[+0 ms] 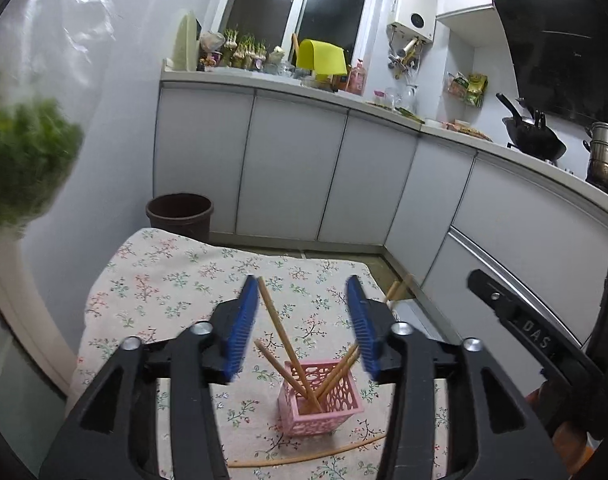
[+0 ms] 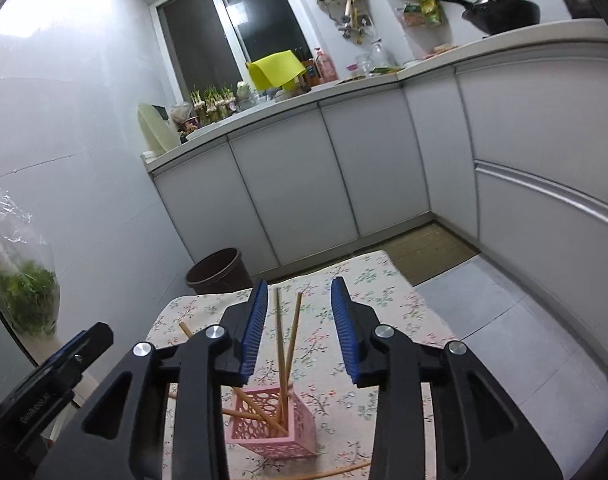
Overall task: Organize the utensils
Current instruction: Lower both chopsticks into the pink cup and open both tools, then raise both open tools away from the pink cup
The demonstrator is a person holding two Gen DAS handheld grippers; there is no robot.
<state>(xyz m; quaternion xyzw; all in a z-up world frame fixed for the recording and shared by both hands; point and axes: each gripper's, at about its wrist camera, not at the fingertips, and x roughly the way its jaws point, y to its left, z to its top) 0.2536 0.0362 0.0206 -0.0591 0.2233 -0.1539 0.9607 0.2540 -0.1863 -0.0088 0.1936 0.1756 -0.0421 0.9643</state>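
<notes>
Left wrist view reads "DAS" on the right tool's [image 1: 543, 340] body; the left tool [image 1: 304, 328] hangs spread and empty above the pink holder [image 1: 319, 404] of chopsticks [image 1: 280, 332]; one loose chopstick [image 1: 304, 456] lies on the floral worktop [image 1: 164, 280]; right tool [image 2: 300, 328] also parted, empty; beyond, a brown bin [image 1: 180, 214], white cabinets [image 1: 292, 172].

Pink holder [image 1: 321, 404]: perforated plastic, lattice walls, matt. Chopsticks [image 1: 282, 340]: bare pale wood, smooth. Surface cloth [image 1: 164, 280]: floral printed fabric, soft, slightly rumpled. Left gripper [image 1: 304, 328] and right gripper [image 2: 298, 330]: matt black plastic arms, ribbed blue pads, shiny metal pins.
</notes>
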